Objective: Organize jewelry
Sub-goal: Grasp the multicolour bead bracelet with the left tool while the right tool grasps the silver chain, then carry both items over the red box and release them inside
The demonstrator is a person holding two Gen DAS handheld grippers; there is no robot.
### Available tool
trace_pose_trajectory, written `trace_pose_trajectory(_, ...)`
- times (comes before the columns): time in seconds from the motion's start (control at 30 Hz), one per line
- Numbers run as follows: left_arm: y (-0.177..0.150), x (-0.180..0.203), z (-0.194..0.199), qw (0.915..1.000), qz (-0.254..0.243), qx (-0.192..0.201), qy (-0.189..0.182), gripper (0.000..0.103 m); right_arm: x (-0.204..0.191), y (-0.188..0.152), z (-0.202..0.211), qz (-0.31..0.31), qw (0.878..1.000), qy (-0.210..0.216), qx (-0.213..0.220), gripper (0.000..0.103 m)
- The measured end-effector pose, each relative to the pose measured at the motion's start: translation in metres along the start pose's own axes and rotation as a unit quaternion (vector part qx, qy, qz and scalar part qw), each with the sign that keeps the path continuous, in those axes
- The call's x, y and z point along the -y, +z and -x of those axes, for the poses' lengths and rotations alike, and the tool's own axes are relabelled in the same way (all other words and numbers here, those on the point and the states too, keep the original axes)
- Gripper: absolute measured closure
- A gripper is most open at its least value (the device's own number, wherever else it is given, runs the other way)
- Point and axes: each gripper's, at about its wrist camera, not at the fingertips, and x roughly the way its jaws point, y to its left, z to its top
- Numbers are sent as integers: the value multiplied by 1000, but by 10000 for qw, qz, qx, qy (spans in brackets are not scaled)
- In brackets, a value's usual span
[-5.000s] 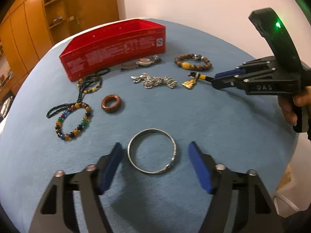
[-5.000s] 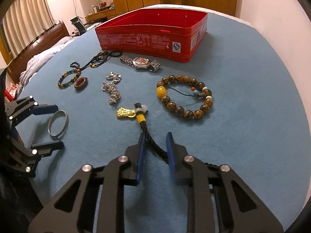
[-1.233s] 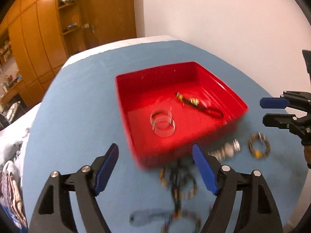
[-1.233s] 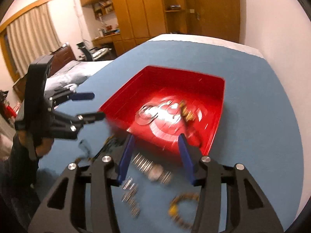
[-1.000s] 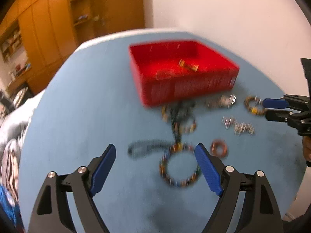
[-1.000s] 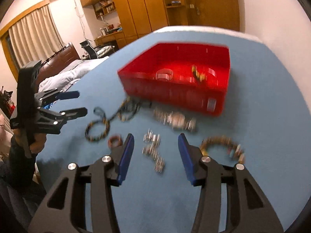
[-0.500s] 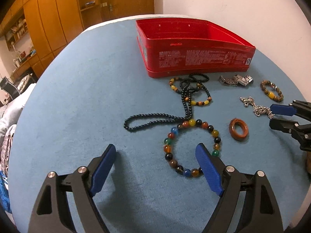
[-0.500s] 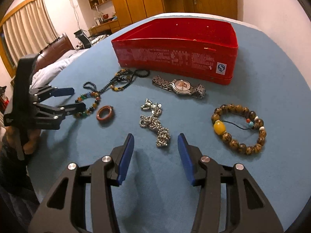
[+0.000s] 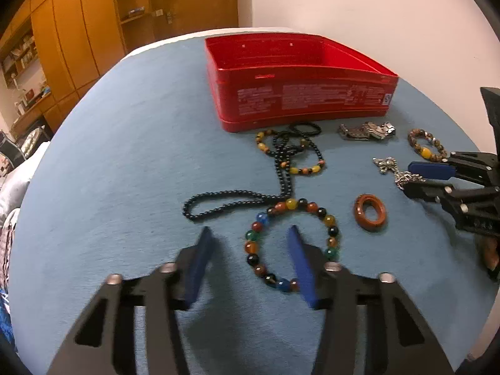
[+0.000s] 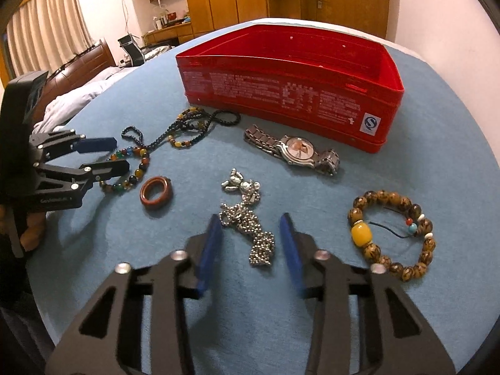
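A red box (image 9: 300,87) stands at the back of the blue table; it also shows in the right wrist view (image 10: 290,75). My left gripper (image 9: 250,237) is open low over the table, its jaws straddling the left side of a multicoloured bead bracelet (image 9: 331,228). My right gripper (image 10: 251,225) is open, its jaws on either side of a silver chain with a bear charm (image 10: 250,218). A brown ring (image 10: 156,192), a black bead necklace (image 9: 237,198), a wristwatch (image 10: 297,151) and a brown bead bracelet (image 10: 393,234) lie on the cloth.
A small yellow-and-black bead bracelet (image 9: 290,153) lies in front of the box, tangled with the black necklace. The blue table's edge (image 9: 93,100) curves round on all sides. Wooden cupboards (image 9: 78,31) and a bed (image 10: 75,93) stand beyond.
Both grippers have dropped from above the box to the table. In the last half second the left gripper narrowed around the coloured bracelet and the right closed in on the silver chain.
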Motion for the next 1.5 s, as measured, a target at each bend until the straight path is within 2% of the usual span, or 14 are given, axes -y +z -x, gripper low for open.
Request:
trace_pose_trajectory(0.03,0,1,0,10000,-15,9,-25,70,1,0,0,-19,10000,21,-4,88)
trace_pose_trajectory(0.13,-1,3,2,9999,22,-14,-143,96,2,-1,2,-78,9999,65,-8,92)
trace_pose_trajectory(0.27,-1,0,5,9995,146,-41,-287,96,3,-1,6,-187,9997,167,-10,93)
trace_pose_trajectory(0.47,0,0,15,9994,183,15,-290,96,1,1,19,-243,9992,292,87,93)
trace_pose_trajectory(0.73,10,5,54,9986,85,352,-393,96,-8,13,58,-139,9983,328,462,93)
trace_pose_trajectory(1.1,28,15,96,9969,-197,700,-309,96,-15,30,109,25,9954,365,889,93)
trace_pose_trajectory(1.5,46,20,115,9947,-430,919,-168,96,-19,44,142,164,9926,258,1175,93)
